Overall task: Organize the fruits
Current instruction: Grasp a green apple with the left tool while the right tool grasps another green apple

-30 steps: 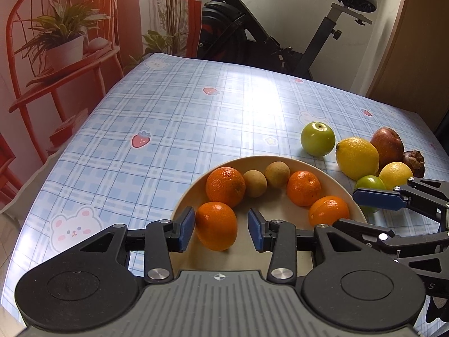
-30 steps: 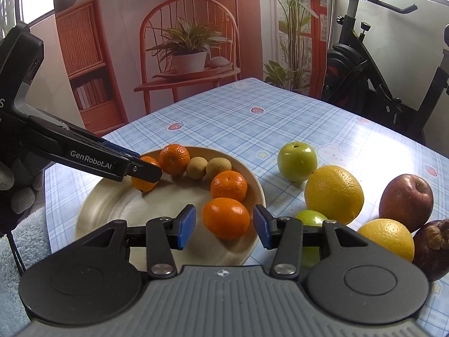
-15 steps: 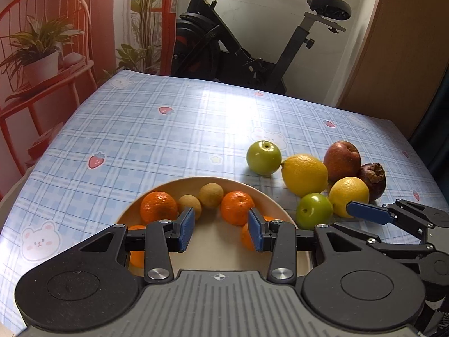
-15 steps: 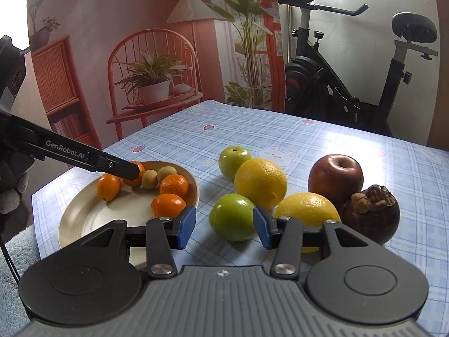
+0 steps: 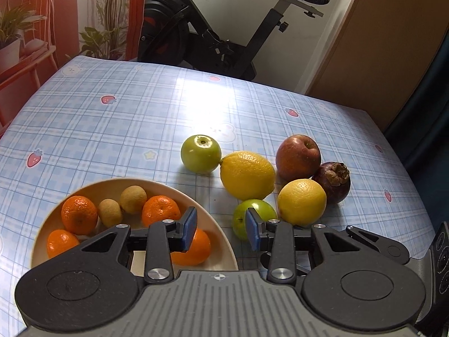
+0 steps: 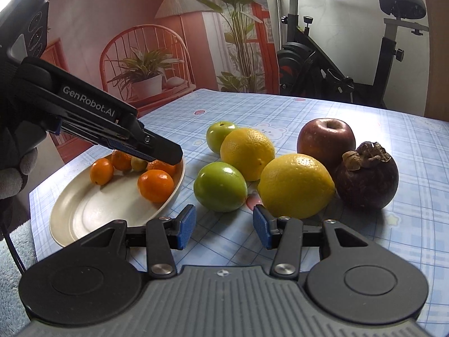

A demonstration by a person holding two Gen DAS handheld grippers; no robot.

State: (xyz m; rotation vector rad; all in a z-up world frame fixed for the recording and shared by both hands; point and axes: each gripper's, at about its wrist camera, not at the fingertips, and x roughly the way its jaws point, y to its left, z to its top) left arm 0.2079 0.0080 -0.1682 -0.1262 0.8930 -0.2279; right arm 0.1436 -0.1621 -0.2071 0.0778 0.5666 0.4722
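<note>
I judge the step in hand to be picking the next loose fruit for the plate (image 6: 84, 219), and the near green apple (image 6: 220, 186) is the obvious candidate: it lies on the surface (image 5: 126, 129) just right of the plate's rim, touching the big lemon (image 6: 247, 153) behind it and close beside the near lemon (image 6: 296, 185). To do it well I should bring my right gripper (image 6: 224, 226) straight in low and level, centre the apple between the blue pads before closing, and squeeze at its widest part so it does not squirt out against the lemons and set them rolling. The far green apple (image 5: 200, 154), the red apple (image 5: 298, 157) and the dark mangosteen (image 5: 332, 181) can wait. My right gripper's jaws stand apart and empty, just short of the near green apple, tilted gently down toward the surface. My left gripper (image 5: 221, 231) hangs over the right edge of the plate, pointing more steeply down; its jaws have just been closing a little, yet nothing sits between them, and they remain apart. Four mandarins (image 5: 79, 214) and two small brown fruits (image 5: 133, 199) already lie in the plate, so I should keep the left gripper clear of them.
</note>
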